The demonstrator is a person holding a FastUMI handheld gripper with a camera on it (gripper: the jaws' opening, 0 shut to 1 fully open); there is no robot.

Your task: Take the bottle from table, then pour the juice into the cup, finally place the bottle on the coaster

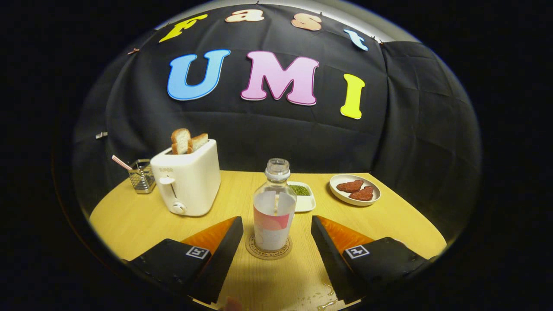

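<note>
A clear uncapped bottle (274,206) with a white and pink label stands upright on a round brown coaster (268,250) on the wooden table (129,220). My gripper (276,226) is open, one finger on each side of the bottle's lower half with a gap on both sides, touching nothing. Small wet drops (322,296) lie on the table between the fingers, close to me.
A white toaster (187,181) with two bread slices stands back left, with a wire basket (141,175) beside it. Behind the bottle is a small white dish of green bits (303,196). A plate with two reddish pieces (355,189) sits back right.
</note>
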